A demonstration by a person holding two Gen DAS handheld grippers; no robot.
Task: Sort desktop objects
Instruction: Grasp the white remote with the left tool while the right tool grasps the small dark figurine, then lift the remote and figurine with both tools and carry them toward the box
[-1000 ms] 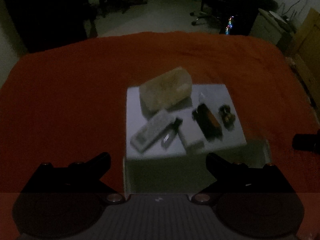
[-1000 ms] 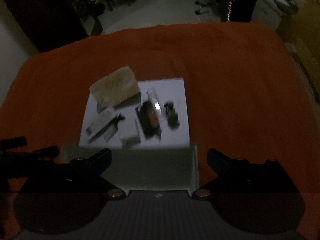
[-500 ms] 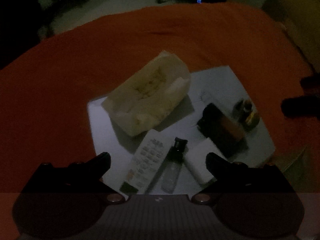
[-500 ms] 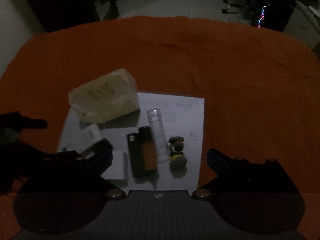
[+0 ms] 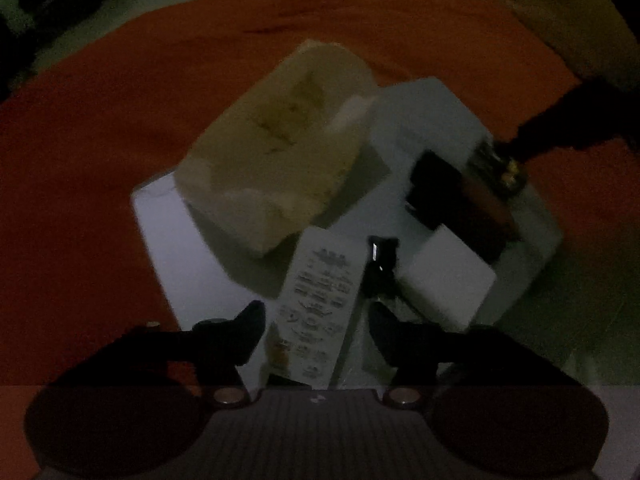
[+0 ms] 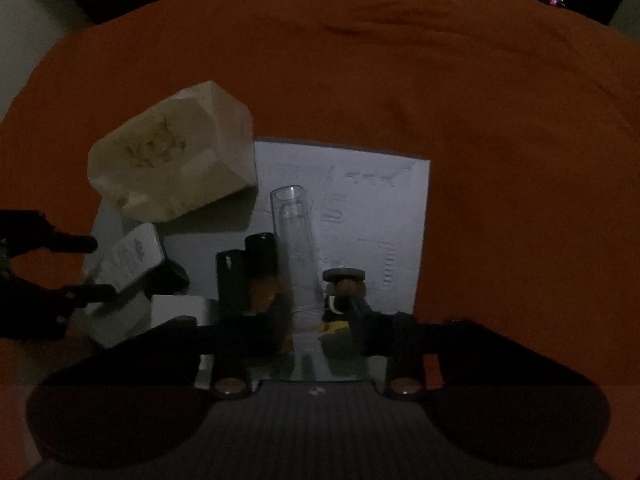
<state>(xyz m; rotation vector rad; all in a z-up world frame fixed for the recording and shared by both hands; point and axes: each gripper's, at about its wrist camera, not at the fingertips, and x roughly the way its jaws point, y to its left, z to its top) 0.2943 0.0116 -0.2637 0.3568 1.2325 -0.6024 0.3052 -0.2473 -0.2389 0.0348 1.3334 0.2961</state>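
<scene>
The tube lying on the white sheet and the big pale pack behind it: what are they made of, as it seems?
The tube looks like clear plastic or glass, glossy: the sheet shows through it, and its rim catches light. The pale pack seems a soft plastic film wrap, matte and slightly crumpled, with rounded corners; the dim light leaves this uncertain.

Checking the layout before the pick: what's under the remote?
The remote lies on the white sheet over the red cloth, between the open left claw tips. Anything beneath its body is hidden.
</scene>
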